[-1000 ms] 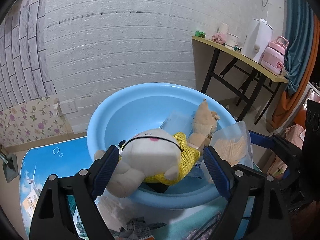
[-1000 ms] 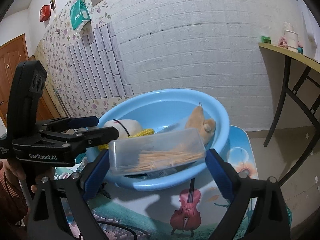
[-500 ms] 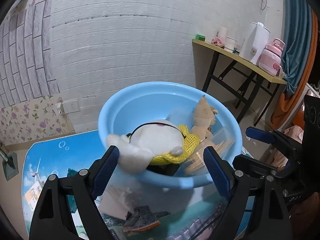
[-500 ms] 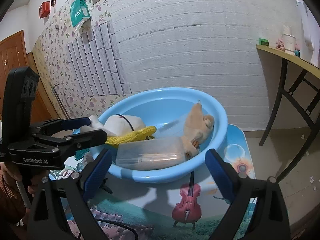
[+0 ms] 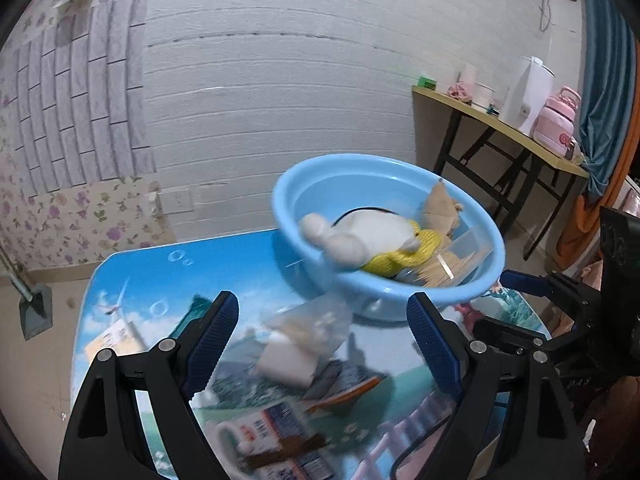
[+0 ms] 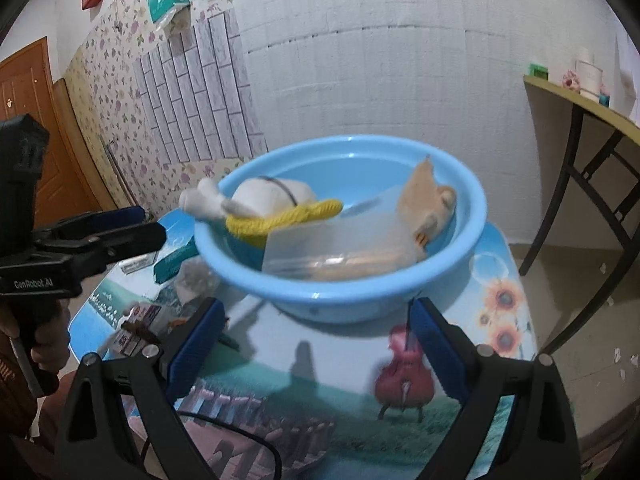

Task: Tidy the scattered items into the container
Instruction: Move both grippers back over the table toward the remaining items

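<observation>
Where the low table (image 6: 496,280) carries everything, its printed top shows a violin and sunflowers in the right wrist view and blue sky with bubbles in the left wrist view.

Blue basin (image 6: 360,288) sits on the table, at about 12 o'clock from the right gripper (image 6: 316,344) and at about 1 o'clock from the left gripper (image 5: 322,338). Inside it:
- white plush toy (image 6: 272,194) in a yellow knit garment, lying at the basin's 9 o'clock side, one limb poking over the rim;
- tan plush toy (image 6: 428,200) at the 3 o'clock side, leaning on the inner wall;
- clear plastic box (image 6: 340,252) of thin sticks at the 6 o'clock side, resting against the near wall.

Still loose on the table, outside the basin (left wrist view, blurred):
- crumpled clear bag (image 5: 308,324) with a white block (image 5: 286,364) under it, just beside the basin at its 7 o'clock;
- a small grey and orange item (image 5: 344,384) near 6 o'clock of the bag, too smeared to name;
- printed packets (image 5: 276,428) at the near edge;
- a green and white carton (image 6: 174,262) at the basin's 9 o'clock, seen from the right wrist.

Left gripper: jaws spread wide, nothing between the blue pads; bag and block lie on the table beyond them.
Right gripper: jaws spread wide, empty, bare table between them.
A hand (image 6: 48,344) grips the left gripper's handle at the right wrist view's 9 o'clock edge.
</observation>
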Tool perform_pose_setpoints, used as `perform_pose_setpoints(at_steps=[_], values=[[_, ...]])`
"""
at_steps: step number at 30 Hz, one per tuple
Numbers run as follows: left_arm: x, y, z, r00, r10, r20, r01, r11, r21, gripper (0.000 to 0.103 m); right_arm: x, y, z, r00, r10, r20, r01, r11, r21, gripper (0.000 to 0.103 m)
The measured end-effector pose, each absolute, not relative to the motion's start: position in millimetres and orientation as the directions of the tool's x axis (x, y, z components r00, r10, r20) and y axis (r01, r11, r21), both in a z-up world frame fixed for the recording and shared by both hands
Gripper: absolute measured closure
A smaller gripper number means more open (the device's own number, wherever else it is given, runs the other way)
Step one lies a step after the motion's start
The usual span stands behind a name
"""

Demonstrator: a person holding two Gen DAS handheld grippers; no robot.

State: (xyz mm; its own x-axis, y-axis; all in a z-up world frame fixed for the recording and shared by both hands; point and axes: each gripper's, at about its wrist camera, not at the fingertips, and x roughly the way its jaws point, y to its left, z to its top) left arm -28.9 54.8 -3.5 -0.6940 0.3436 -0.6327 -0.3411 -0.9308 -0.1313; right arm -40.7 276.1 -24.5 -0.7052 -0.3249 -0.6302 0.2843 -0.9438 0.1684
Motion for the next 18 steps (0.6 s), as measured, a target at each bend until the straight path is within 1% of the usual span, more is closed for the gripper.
perform_pose_setpoints(at_steps=[4,8,12,18], values=[[-17,33,-11,-0.699,0.319,-0.639,-0.309,-0.942,-0.133,0.017,-40,263,-27,-0.680,-0.347,-0.646,0.293,-0.936,0.194,0.007],[-7,15,-25,-0.685,0.298,-0.665,-0.285,-0.949,-0.132,0.017,-38,244,-29,-0.662,-0.358,-0.658,0.321,-0.929,0.182,0.007],[1,5,-43,-0.643,0.310,-0.700,-0.268,-0.948,-0.173,0.017,-36,227,-34,-0.640,-0.368,-0.675,0.345,-0.922,0.175,0.007],[12,9,-58,-0.609,0.335,-0.719,-0.289,-0.938,-0.192,0.017,-33,212,-41,-0.615,-0.371,-0.696,0.371,-0.915,0.159,0.007]])
